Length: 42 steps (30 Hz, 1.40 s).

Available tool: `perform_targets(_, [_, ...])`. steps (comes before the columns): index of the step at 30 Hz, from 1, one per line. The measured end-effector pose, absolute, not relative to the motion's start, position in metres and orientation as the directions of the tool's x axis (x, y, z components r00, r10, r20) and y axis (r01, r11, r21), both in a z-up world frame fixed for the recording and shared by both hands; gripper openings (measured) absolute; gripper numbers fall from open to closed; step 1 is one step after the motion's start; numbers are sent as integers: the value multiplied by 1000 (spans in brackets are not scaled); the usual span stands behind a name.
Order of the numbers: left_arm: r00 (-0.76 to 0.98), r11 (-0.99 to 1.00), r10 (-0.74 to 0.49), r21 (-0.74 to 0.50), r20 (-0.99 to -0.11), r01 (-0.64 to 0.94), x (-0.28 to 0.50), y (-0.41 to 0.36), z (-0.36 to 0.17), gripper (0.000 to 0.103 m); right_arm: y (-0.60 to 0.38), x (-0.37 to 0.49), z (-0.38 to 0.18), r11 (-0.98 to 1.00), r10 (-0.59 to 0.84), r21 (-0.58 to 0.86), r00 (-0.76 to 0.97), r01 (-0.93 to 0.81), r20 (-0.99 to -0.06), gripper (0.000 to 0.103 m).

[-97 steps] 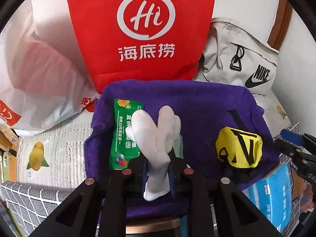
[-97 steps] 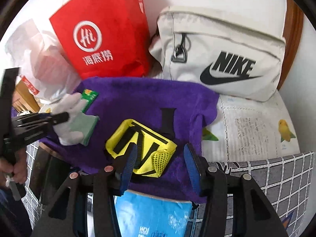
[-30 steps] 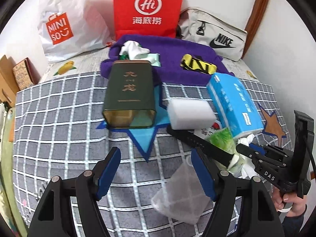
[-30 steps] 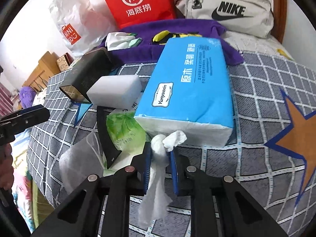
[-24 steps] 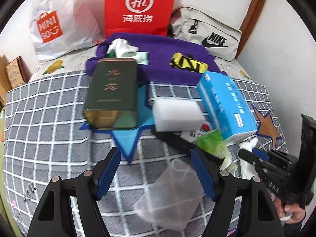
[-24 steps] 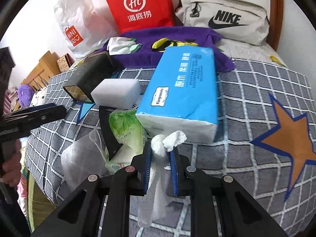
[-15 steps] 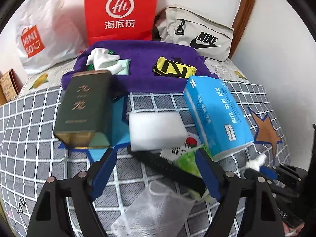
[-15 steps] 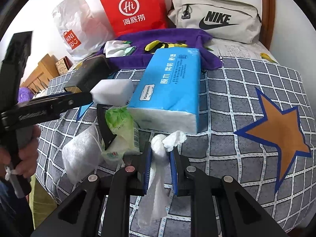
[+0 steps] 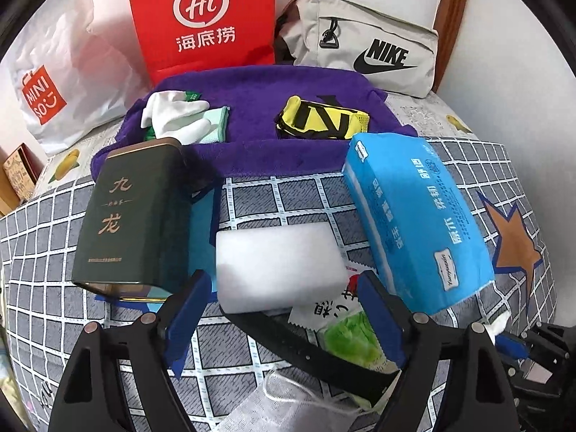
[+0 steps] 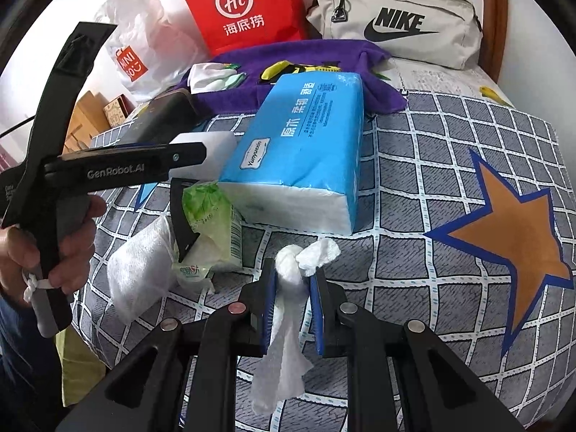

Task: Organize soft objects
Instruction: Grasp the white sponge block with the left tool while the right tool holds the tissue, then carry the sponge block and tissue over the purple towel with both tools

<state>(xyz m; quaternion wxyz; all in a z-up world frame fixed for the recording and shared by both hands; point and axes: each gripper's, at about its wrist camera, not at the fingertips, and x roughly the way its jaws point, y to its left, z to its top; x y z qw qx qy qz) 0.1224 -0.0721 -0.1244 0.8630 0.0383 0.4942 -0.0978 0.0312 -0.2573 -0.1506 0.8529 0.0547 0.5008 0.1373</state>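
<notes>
Right gripper (image 10: 292, 284): fingers clamped on a crumpled white tissue (image 10: 288, 298), knot sticking out above the pads, loose tail hanging below. It sits over the checked bedspread (image 10: 432, 165), just near of the blue tissue pack (image 10: 306, 144).

Left gripper (image 9: 284, 309): fingers wide apart, holding nothing, straddling the near edge of the white sponge block (image 9: 279, 261). My read: sponge is the next pick.

Progress, judging from the layout: the purple towel (image 9: 259, 86) at the far end looks like the collection spot. White glove (image 9: 172, 117) and yellow mesh pouch (image 9: 320, 120) already lie on it. Not yet there: tissue (in hand), sponge, white gauze pouch (image 10: 138, 270), green wet-wipe packet (image 10: 210, 223). Roughly a third done, if the tissue pack stays put.

View differences:
- Left wrist view: shows the dark green tea tin (image 9: 129, 212) in full, lying left of the sponge and touching the towel's near edge; also the glove and pouch laid out clearly. Right gripper shows only as a sliver at the right edge.
- Right wrist view: shows the clamped tissue, the whole gauze pouch and the left hand (image 10: 46, 248) on its gripper handle. Tin is mostly hidden behind the left gripper.
</notes>
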Motion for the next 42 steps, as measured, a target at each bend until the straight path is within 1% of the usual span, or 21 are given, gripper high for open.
perform_targets(9, [480, 980, -57, 44, -875, 196, 132, -81, -138, 82, -255, 35, -154, 956, 287, 222, 449, -192, -846, 18])
perform_targets(10, [479, 979, -57, 45, -876, 197, 133, -82, -139, 82, -255, 35, -154, 957, 285, 221, 449, -191, -847, 18])
perform_targets(14, [498, 979, -91, 12, -863, 201, 131, -79, -135, 76, -257, 36, -152, 959, 277, 215, 453, -184, -847, 18])
perform_targets(16, [501, 979, -99, 6, -860, 203, 131, -78, -133, 75, -259, 36, -149, 960, 274, 213, 459, -180, -845, 18])
perform_targets(26, [536, 977, -142, -31, -832, 211, 118, -61, -102, 75, -259, 27, -128, 956, 290, 220, 501, -194, -816, 18])
perform_targets(35, [594, 977, -133, -3, -794, 214, 111, -49, -67, 75, -255, 22, -99, 948, 311, 215, 549, -234, -776, 18])
perform_targets(42, [629, 982, -112, 11, -769, 188, 118, -30, -48, 75, -251, 43, -78, 944, 321, 206, 586, -257, -744, 18])
